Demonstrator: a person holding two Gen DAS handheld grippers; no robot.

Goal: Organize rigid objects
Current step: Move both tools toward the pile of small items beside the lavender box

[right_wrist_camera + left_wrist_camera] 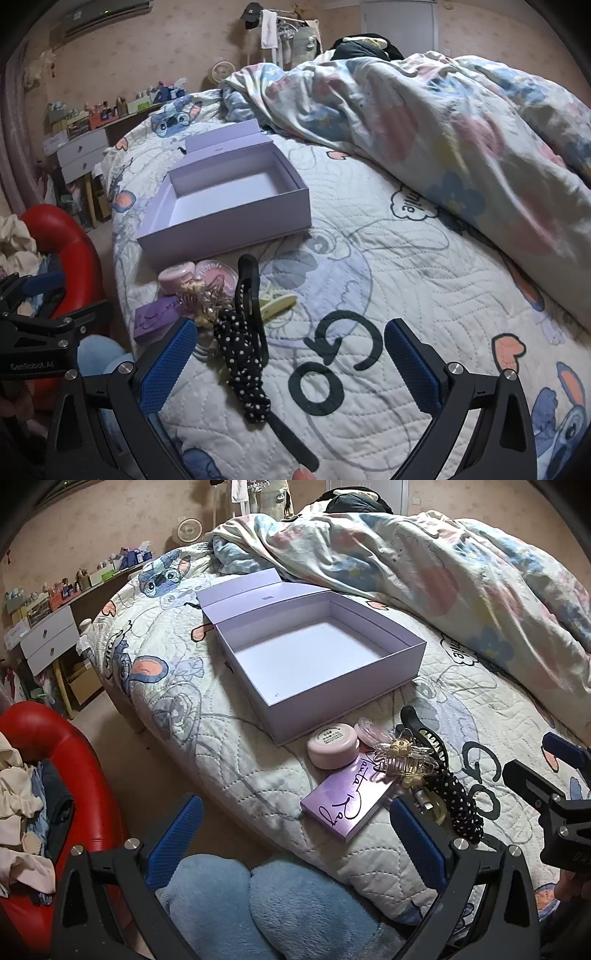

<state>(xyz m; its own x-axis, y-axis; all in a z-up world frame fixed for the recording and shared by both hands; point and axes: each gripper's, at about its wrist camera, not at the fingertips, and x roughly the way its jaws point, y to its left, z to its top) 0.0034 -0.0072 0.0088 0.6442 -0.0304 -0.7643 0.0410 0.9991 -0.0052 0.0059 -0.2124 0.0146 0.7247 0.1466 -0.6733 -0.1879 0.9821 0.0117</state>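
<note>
Left gripper (295, 843): jaws wide, empty, hovering off the bed's near edge. Right gripper (291, 363): jaws wide, empty, above the quilt (388, 266). Lavender box (317, 657): lid open, toward the left edge. Pink jars (332, 746), purple palette (347, 799), hair claws (406, 757), polka-dot headband (240, 362): clustered near edge.

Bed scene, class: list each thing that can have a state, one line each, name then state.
lavender box: lid open, empty
left gripper: fingers open, holding nothing
right gripper: fingers open, holding nothing
pink jar: lid on, outside the box
purple palette: closed, flat on the quilt
</note>
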